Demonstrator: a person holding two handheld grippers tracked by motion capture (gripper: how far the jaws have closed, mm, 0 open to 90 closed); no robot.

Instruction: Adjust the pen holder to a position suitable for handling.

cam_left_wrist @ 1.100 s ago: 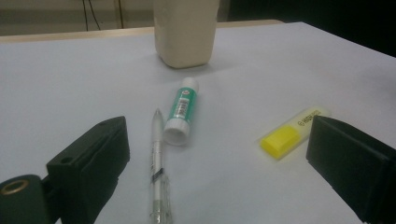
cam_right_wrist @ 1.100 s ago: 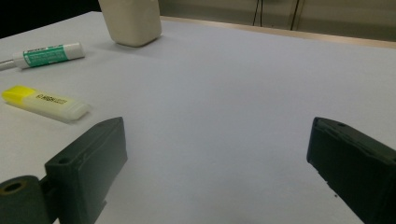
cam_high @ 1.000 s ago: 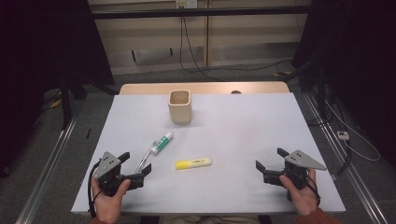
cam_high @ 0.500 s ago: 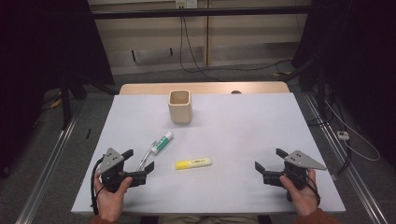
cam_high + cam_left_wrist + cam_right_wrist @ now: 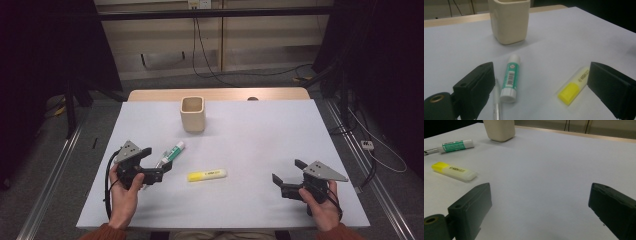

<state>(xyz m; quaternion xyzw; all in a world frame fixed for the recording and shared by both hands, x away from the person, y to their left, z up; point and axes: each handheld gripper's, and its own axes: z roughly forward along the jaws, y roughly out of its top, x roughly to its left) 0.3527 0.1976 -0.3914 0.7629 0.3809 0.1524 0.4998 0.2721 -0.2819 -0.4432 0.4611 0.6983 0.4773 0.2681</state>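
A: Glue stick (image 5: 510,78), green label, lies flat on the white table cover (image 5: 260,150), left side, right in front of the left gripper (image 5: 159,169). Cap end points roughly twd the cup.

B: Is it gripped?

A: No. Left jaws stand wide apart, nothing between them but table. In the left gripper view the stick sits just inside the left jaw, w/ a clear pen (image 5: 497,105) right alongside it, touching or nearly, can't tell which.

B: That's the snag then?

A: I'd say so. If the jaws close where they are, pen could get pinched along w/ the stick, or the round stick could roll off sideways. Yellow highlighter (image 5: 207,175) is near the other jaw too, so a wide sweep might nudge it.

B: Right side?

A: Right gripper (image 5: 291,176) low over bare cover at the near right, well apart from everything, jaws spread wide, holding nothing.

B: Count?

A: 1 glue stick, 1 pen, 1 highlighter, 1 beige cup (image 5: 192,114) upright toward the far edge, beyond the stick. 2 grippers, 1 per hand. Can't see down into the cup well enough to say what's in it.
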